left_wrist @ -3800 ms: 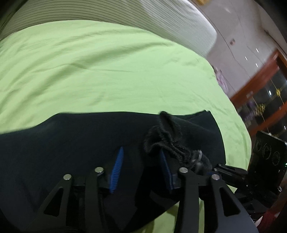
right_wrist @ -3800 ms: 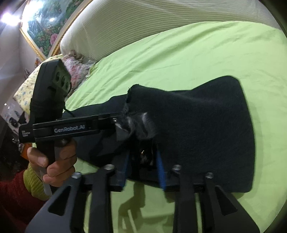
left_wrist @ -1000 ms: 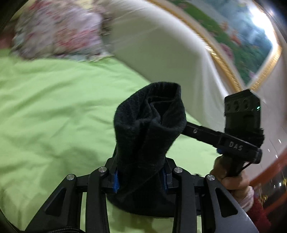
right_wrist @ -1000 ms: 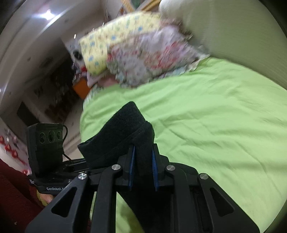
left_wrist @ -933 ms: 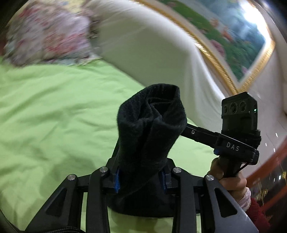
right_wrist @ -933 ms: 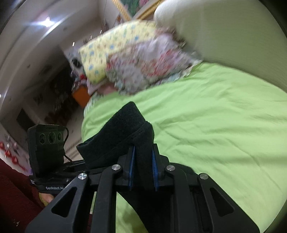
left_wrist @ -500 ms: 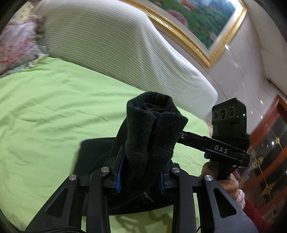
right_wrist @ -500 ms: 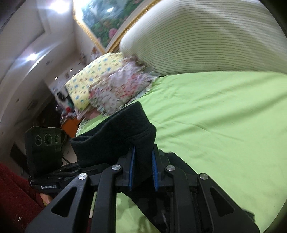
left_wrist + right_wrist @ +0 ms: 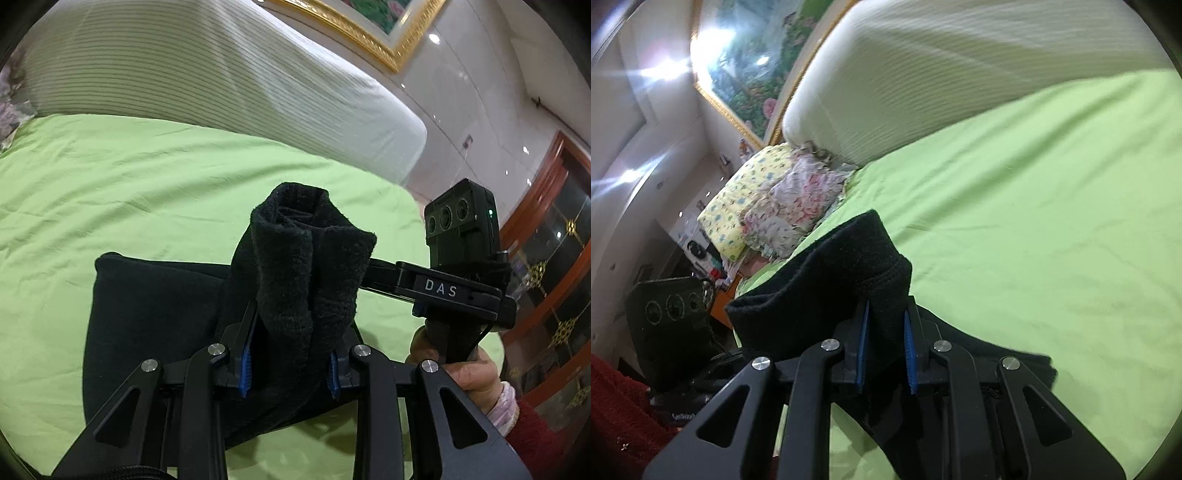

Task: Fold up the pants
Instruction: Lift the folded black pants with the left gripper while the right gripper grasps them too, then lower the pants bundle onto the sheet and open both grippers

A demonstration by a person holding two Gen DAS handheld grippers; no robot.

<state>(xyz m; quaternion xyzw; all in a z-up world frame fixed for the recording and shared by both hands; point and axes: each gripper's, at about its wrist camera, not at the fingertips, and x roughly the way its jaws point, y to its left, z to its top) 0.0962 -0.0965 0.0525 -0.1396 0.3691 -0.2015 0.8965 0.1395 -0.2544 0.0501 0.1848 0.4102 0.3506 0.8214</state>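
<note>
On the lime-green bedsheet (image 9: 155,177) lie my black fleece pants (image 9: 155,306), thick and fuzzy, partly flat and partly lifted. My left gripper (image 9: 290,373) is clamped on a bunched, rolled edge that stands up between its blue pads; my right gripper (image 9: 884,356) pinches another raised fold tightly. Behind the bed stands a ribbed white headboard (image 9: 221,74) under a gold-framed painting (image 9: 369,33). Only the left view shows my right hand (image 9: 458,365) and a wooden cabinet (image 9: 546,266); only the right view shows floral pillows (image 9: 783,210).
</note>
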